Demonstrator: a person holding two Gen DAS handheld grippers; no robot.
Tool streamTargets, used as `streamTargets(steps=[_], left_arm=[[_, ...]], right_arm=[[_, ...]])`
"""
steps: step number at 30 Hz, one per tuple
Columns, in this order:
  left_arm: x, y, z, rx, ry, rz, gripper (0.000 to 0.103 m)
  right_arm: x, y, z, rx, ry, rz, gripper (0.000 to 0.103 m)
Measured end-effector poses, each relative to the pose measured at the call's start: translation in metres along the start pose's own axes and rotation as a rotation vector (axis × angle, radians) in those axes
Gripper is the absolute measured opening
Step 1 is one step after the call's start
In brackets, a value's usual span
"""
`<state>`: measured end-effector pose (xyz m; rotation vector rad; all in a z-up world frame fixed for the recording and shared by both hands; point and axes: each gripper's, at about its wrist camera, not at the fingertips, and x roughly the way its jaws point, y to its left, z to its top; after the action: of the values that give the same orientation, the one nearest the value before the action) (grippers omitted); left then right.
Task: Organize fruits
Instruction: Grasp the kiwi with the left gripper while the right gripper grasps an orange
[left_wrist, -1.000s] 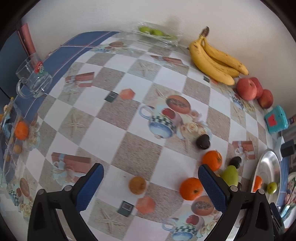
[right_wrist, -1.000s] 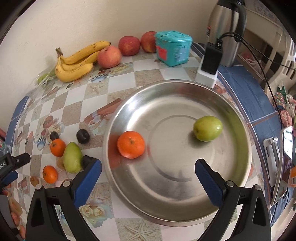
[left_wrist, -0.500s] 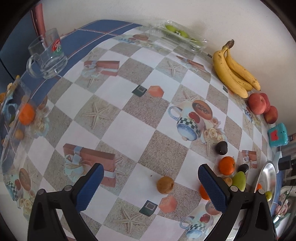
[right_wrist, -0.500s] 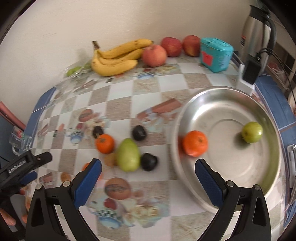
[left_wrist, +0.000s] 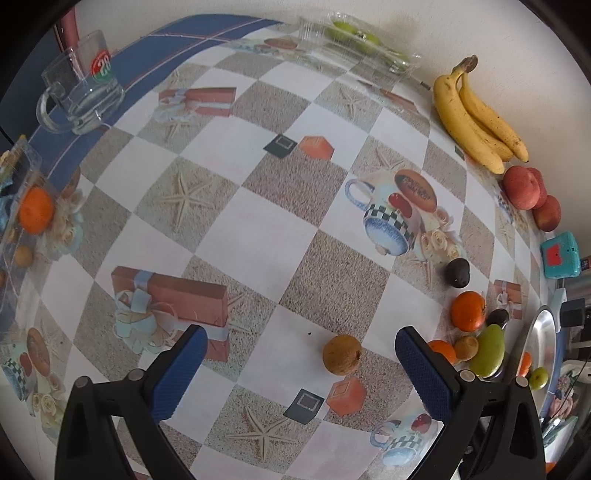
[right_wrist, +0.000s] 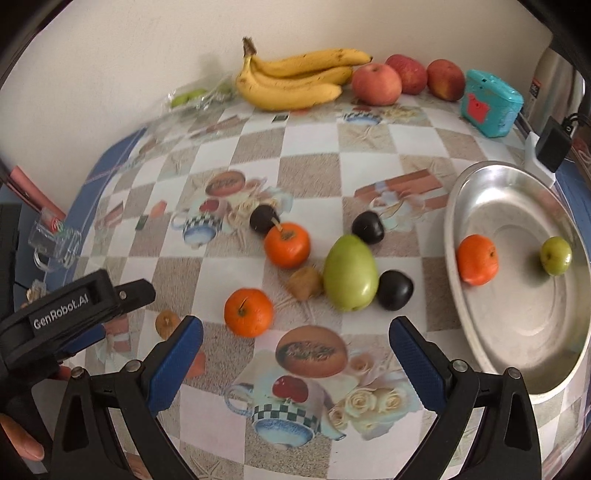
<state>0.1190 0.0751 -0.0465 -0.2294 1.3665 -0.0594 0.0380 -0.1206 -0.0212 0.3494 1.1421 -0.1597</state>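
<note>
Left gripper (left_wrist: 297, 356) is spread wide and empty above the patterned tablecloth (left_wrist: 255, 229). A brown kiwi (left_wrist: 342, 354) lies on the cloth between the fingers, nearer the right one, touching neither. Bananas (left_wrist: 476, 122) and red apples (left_wrist: 528, 192) lie along the wall; a glass mug (left_wrist: 83, 88) stands far left.

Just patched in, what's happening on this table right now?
A person holds two handheld grippers over a table strewn with fruit; both are open and empty. The metal bowl already holds an orange and a small green fruit. The left gripper hangs over a lone brown kiwi. The right gripper faces the loose cluster: two oranges, a green mango, dark plums. Bananas and apples sit untouched by the wall.
</note>
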Motion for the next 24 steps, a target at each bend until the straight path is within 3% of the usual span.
streamTargets(steps=[8, 13, 22, 24], left_arm=[[0.010, 0.001, -0.002, -0.005, 0.033, -0.004, 0.102], [0.017, -0.001, -0.004, -0.008, 0.058, -0.011, 0.099], [0.019, -0.008, -0.004, 0.002, 0.064, -0.036, 0.079], [0.020, -0.012, -0.005, 0.005, 0.064, -0.046, 0.070]], right_arm=[[0.021, 0.003, -0.008, 0.030, 0.087, 0.016, 0.101], [0.026, 0.006, -0.008, 0.038, 0.071, 0.013, 0.101], [0.037, 0.010, -0.008, 0.049, 0.059, 0.051, 0.101], [0.037, 0.012, -0.007, 0.037, 0.048, 0.058, 0.099]])
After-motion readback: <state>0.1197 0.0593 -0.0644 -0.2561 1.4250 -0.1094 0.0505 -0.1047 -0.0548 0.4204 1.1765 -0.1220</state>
